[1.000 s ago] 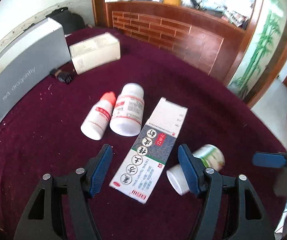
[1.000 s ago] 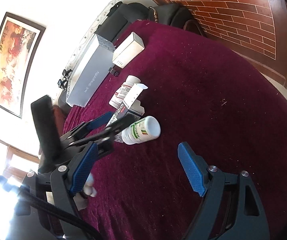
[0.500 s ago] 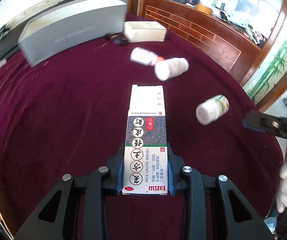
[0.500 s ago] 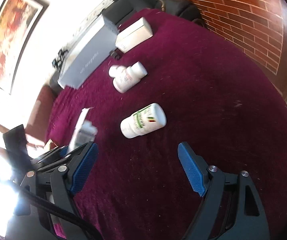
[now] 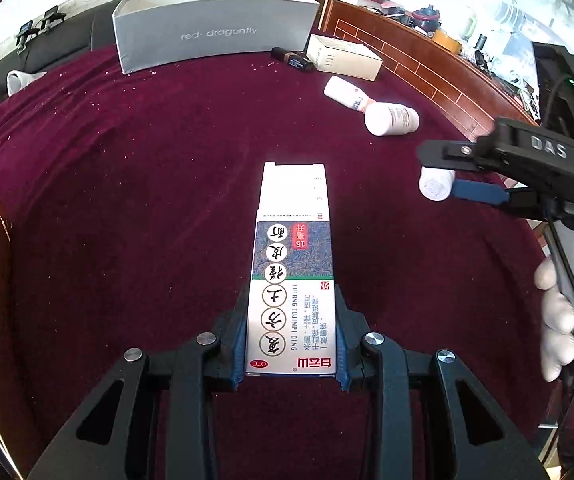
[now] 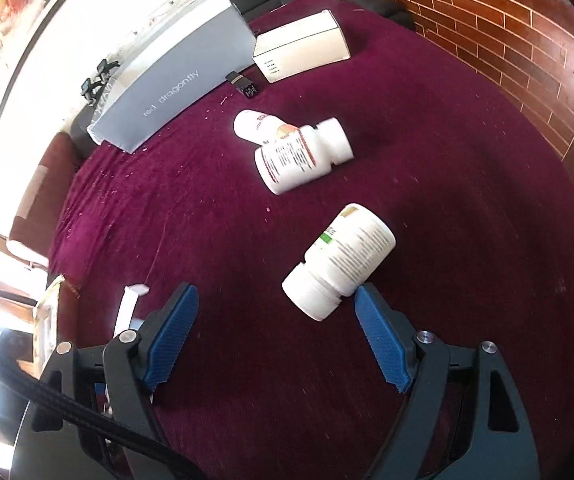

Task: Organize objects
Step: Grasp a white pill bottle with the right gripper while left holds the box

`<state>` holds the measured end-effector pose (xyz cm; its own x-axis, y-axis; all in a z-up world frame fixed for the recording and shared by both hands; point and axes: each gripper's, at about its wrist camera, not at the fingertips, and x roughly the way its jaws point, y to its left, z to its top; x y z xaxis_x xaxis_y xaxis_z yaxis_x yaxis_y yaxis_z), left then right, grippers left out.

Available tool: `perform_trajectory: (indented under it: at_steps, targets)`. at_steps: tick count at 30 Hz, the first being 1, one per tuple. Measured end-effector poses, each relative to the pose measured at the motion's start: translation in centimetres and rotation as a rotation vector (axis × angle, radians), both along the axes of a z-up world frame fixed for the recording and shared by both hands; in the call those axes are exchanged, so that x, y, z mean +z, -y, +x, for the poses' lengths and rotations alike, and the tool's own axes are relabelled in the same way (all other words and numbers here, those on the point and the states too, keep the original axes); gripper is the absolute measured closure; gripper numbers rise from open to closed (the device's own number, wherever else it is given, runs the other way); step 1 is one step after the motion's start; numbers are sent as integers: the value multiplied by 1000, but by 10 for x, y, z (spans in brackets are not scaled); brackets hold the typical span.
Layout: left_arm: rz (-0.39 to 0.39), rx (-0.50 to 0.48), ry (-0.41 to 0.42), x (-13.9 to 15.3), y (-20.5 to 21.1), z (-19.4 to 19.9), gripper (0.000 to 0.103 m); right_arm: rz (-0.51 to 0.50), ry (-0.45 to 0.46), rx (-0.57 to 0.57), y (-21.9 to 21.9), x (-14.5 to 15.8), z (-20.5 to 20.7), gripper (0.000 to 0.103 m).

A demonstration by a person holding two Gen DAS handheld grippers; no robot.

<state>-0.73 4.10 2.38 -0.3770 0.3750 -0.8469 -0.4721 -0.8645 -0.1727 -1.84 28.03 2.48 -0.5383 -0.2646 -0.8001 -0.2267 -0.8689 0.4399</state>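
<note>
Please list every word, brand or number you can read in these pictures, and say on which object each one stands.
"red dragonfly": grey box.
"FUFANG TUJINPI DING", "OTC", "15": carton held in the left gripper.
"DAS": right gripper.
Bottle labels and the white box print: too blurred to read.

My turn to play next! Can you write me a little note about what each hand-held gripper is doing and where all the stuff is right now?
Left hand-held gripper: shut on the medicine carton, held above the red cloth.
Right hand-held gripper: open, holds nothing; the green-label bottle lies just ahead of its jaws, close to one blue pad.
Two more white bottles lie touching on the cloth. Behind them sit the grey box and a small white box.
Done: the carton is picked up.
Left: put the carton away, probably grab the green-label bottle next, then the other two.
</note>
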Motion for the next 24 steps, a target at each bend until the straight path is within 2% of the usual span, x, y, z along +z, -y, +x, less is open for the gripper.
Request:
perform_trajectory:
  at_steps: [6,10,14,16,19,22,24]
  targets:
    - [6,20,1,3,-5,-13,74,4,18,-70,2,-3,-13,22]
    - [8,46,-18,7,-11,-23,70,17,24,-110,1,-5,-20,22]
    - [-42,54,-27,-4,-19,-24,70,73,30,-135,4,-9,-23,23]
    - [-76,51,-69,-5,-24,-19,68,115,34,-143,6,-11,-22,27]
    - [-110,30,-103,-7,-33,-12,58,162,22,-145,11,-11,-21,27]
    - [-130,27,-129,-8,-38,-8,58,167,15,-143,11,-11,-19,29]
    - [-127,31,-131,-6,-36,-7,64,173,11,-139,10,-10,-17,36]
